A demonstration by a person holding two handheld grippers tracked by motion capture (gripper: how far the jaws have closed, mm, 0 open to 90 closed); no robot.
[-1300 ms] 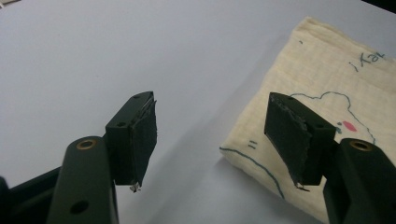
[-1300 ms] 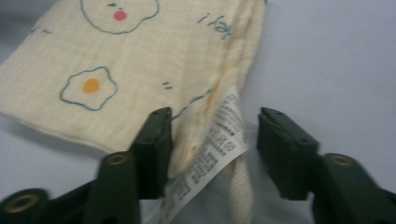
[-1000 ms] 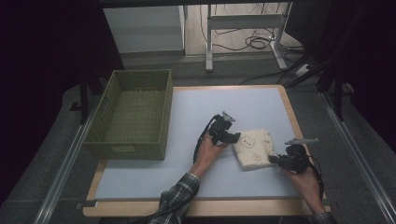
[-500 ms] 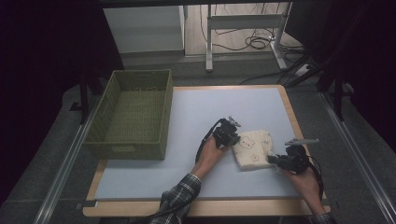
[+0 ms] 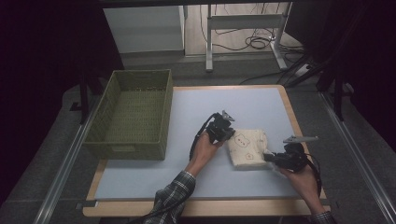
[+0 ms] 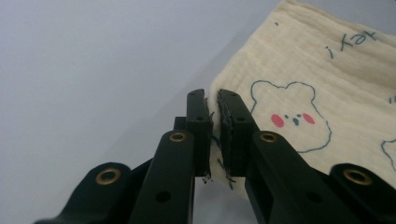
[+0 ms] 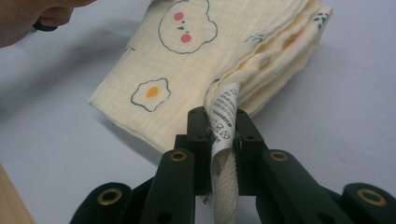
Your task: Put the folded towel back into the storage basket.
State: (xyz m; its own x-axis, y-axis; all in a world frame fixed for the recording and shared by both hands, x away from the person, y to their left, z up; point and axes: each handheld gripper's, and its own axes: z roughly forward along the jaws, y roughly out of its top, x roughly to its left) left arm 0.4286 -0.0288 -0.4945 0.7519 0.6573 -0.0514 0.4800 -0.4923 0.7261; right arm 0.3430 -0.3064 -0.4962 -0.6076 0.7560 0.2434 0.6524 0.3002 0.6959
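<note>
A folded cream cloth point(image 5: 247, 148) printed with bears and eggs lies on the blue-grey mat point(image 5: 224, 102), right of centre. My left gripper point(image 5: 229, 135) is at the cloth's left edge. Its jaws have just been closing, and in the left gripper view the left gripper point(image 6: 214, 100) pinches the edge of the cloth point(image 6: 327, 79). My right gripper point(image 5: 267, 157) holds the near right corner. In the right gripper view the right gripper point(image 7: 223, 116) is shut on a layer of the cloth point(image 7: 196, 60) and its white care label point(image 7: 225, 105).
A green woven basket point(image 5: 123, 150) stands at the mat's left side. The table's wooden rim point(image 5: 299, 135) runs close to the right hand. The other hand point(image 7: 28, 18) shows at the top left of the right gripper view. Table legs and cables lie beyond the far edge.
The left gripper's jaws have closed on the cloth's left edge, and that hand has lifted slightly. The right gripper has kept its hold and its place.
</note>
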